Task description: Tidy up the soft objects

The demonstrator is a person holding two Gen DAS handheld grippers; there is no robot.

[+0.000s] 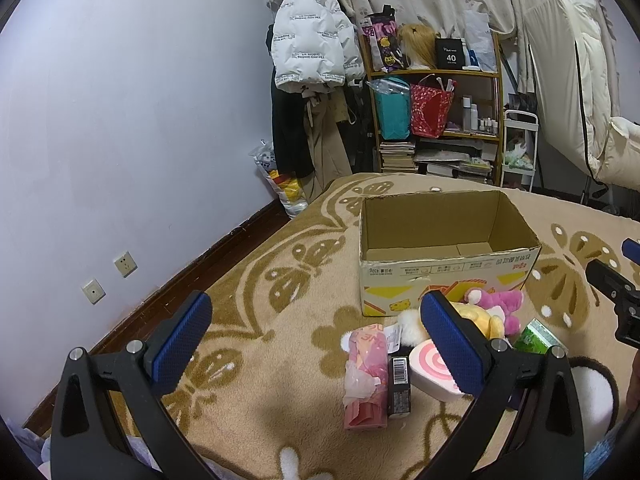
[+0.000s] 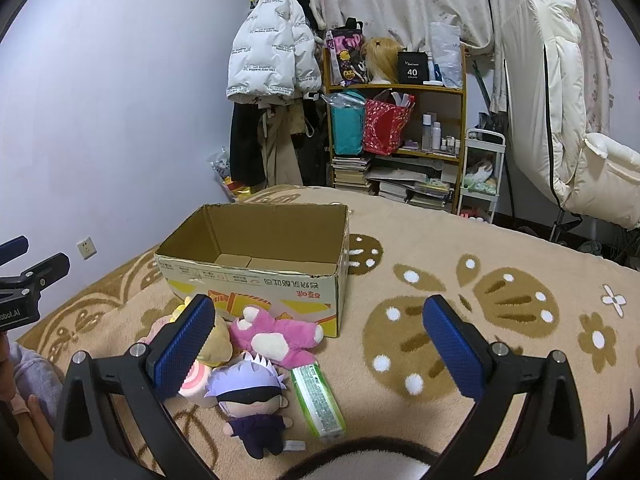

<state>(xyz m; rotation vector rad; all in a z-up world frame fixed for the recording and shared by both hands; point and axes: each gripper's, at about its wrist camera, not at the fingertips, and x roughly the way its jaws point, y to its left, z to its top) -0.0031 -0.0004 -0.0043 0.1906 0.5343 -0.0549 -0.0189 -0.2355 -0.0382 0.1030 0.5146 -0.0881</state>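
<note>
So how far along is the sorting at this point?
Nothing looks done: the cardboard box shows only bare floor inside. Nothing is in hand; left gripper and right gripper are open. Left: pink plush, blindfolded doll and yellow plush lie beside the box.

Left wrist view low over blanket, facing cardboard box from its left, right wrist view from its right, both near, sharing box, shelf.
</note>
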